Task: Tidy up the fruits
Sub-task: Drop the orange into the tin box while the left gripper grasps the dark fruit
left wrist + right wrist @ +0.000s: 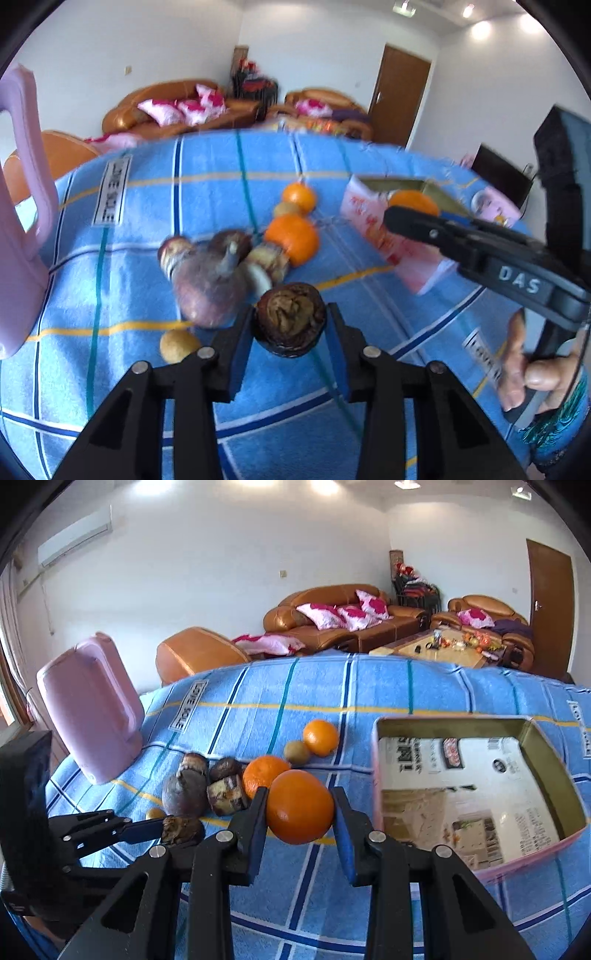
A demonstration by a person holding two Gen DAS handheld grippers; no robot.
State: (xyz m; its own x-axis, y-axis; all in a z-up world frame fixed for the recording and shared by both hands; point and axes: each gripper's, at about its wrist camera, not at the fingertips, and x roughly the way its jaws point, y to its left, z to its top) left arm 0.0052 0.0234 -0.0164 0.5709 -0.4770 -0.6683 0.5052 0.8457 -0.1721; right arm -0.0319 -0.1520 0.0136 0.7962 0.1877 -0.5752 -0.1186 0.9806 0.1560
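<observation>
My left gripper [290, 314] is shut on a dark brown wrinkled fruit [290, 326] just above the blue checked cloth [207, 155]; its blue pads touch both sides of the fruit. My right gripper [300, 794] is shut on an orange [299, 812], held left of the open pink box [454, 720]. In the right wrist view the left gripper [166, 830] shows at lower left with the brown fruit [183, 830]. A pile on the cloth holds two more oranges [264, 773] [320, 737], a kiwi-like fruit [296, 752], several purple-brown fruits [184, 794] and a small yellow fruit [179, 345].
A pink plastic jug [88, 709] stands at the cloth's left edge. The box's inside is lined with printed paper [461, 794]. A person's hand [532, 373] holds the right gripper's handle. Sofas and a coffee table lie beyond the far edge.
</observation>
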